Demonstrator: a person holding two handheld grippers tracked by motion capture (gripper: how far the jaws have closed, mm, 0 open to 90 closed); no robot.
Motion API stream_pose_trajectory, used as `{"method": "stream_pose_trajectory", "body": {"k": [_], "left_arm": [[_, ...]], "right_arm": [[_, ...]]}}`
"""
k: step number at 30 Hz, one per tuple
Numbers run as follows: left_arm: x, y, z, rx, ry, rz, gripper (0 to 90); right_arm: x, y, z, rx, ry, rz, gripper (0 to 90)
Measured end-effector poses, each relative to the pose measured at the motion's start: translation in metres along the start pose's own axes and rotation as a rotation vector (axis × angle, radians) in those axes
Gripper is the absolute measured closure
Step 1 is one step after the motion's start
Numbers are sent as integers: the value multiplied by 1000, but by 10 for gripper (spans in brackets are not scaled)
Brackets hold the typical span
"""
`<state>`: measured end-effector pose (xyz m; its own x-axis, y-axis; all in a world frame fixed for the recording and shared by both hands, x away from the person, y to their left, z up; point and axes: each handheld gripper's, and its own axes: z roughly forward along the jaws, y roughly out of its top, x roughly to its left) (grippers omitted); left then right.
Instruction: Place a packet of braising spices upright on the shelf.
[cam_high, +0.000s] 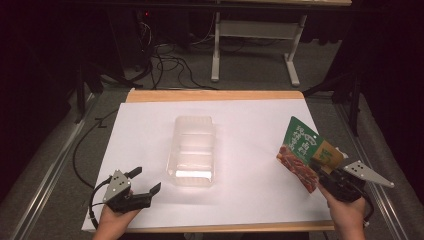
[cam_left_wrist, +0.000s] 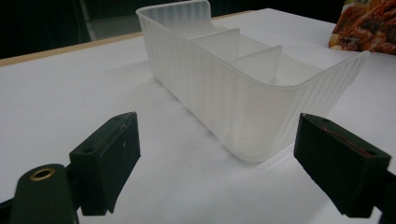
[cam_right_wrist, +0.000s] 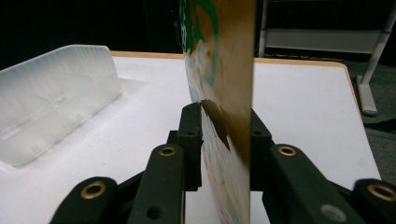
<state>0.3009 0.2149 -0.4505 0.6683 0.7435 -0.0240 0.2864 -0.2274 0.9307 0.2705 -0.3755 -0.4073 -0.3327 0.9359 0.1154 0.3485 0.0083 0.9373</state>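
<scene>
Two hand-held grippers are at work over one white-topped worktop (cam_high: 150, 135), one in each of the person's hands. The right hand-held gripper (cam_high: 320, 172), at the near right corner, has its jaws drawn in close around one snack packet (cam_high: 302, 150) and grips its lower part; the packet stands up between the jaws, lifted clear of the worktop (green at the top, with red-brown food pictured lower down). In the right gripper view the packet (cam_right_wrist: 219, 70) is seen edge-on between the two black jaws.

The left hand-held gripper (cam_high: 146, 181), at the near left, is wide open and holds nothing. Just to its right stands one clear plastic tray (cam_high: 194, 147), in the middle of the worktop. The left gripper view shows two dividers inside the tray (cam_left_wrist: 243, 102), making three compartments.
</scene>
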Motion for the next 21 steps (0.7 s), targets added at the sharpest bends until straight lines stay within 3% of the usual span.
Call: {"method": "stream_pose_trajectory", "body": {"k": [2,4,9,15,21], "left_arm": [[0,0,0,0,0,0,153],[1,0,0,0,0,-1,153],[0,0,0,-1,0,-1,153],[0,0,0,-2,1,1,153],[0,0,1,0,-3,4,153]], "right_arm": [[0,1,0,2,-22,-1,775],[-2,1,-1,9,-16,12,804],[1,2,-2,6,-26,-12,897],[2,3,-2,8,-10,-24,900],[-1,3,-2,5,5,-6,900]]}}
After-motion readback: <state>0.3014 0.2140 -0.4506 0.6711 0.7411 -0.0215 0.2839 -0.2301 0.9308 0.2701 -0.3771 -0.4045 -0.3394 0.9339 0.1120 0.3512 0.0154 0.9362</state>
